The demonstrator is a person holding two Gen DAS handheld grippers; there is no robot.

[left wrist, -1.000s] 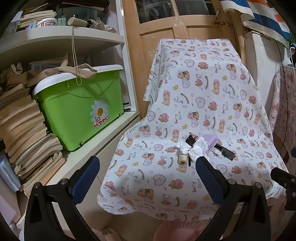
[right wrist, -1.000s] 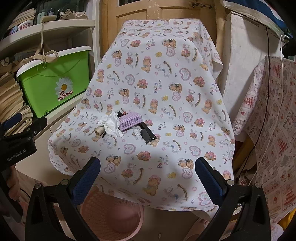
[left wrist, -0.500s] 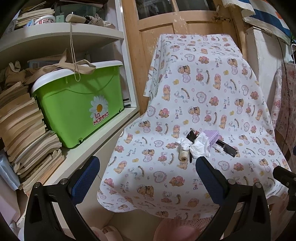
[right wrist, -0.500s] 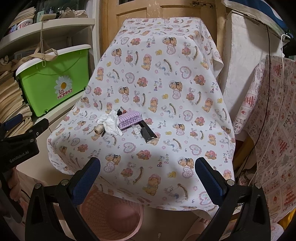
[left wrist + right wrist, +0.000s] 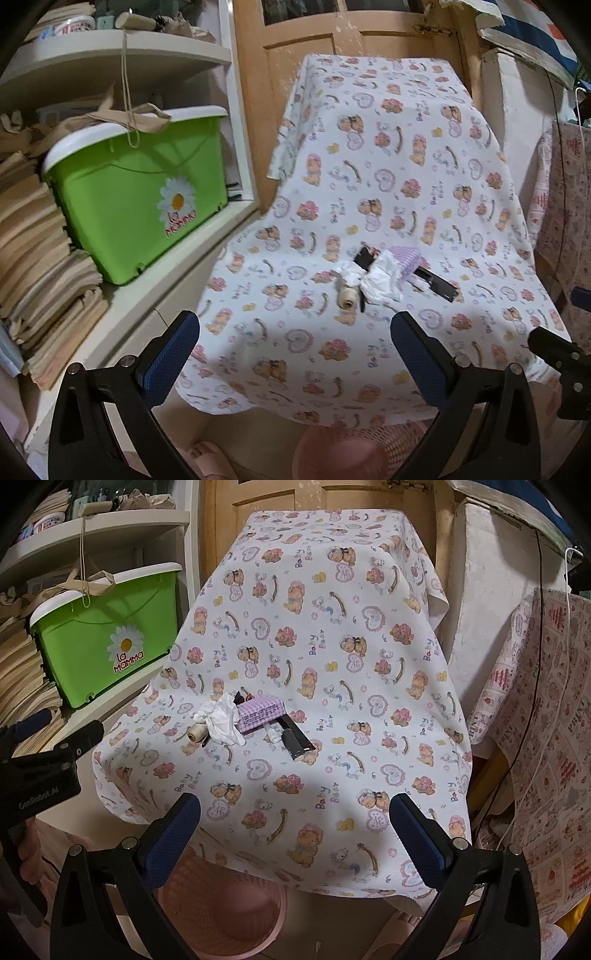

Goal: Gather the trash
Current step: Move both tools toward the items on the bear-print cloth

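Observation:
A small heap of trash lies on the bear-print cloth [image 5: 332,657]: a crumpled white tissue [image 5: 221,722], a purple checked box [image 5: 260,712], a beige thread spool [image 5: 192,734] and a black tube [image 5: 295,744]. The left wrist view shows the same tissue [image 5: 380,275], spool [image 5: 347,295], purple box [image 5: 406,258] and black tube [image 5: 437,284]. Both grippers hang short of the heap. My left gripper [image 5: 295,358] is open and holds nothing. My right gripper [image 5: 295,838] is open too, with only cloth between its fingers.
A pink mesh basket [image 5: 221,897] stands on the floor under the cloth's front edge, partly hidden. To the left, a shelf carries a green bin [image 5: 140,192] and stacked paper [image 5: 33,258]. Patterned fabric [image 5: 535,720] hangs at right. A wooden door [image 5: 351,33] stands behind.
Both grippers have drifted a little closer to the cloth and the heap. Nothing on the cloth has moved, and both grippers stay open.

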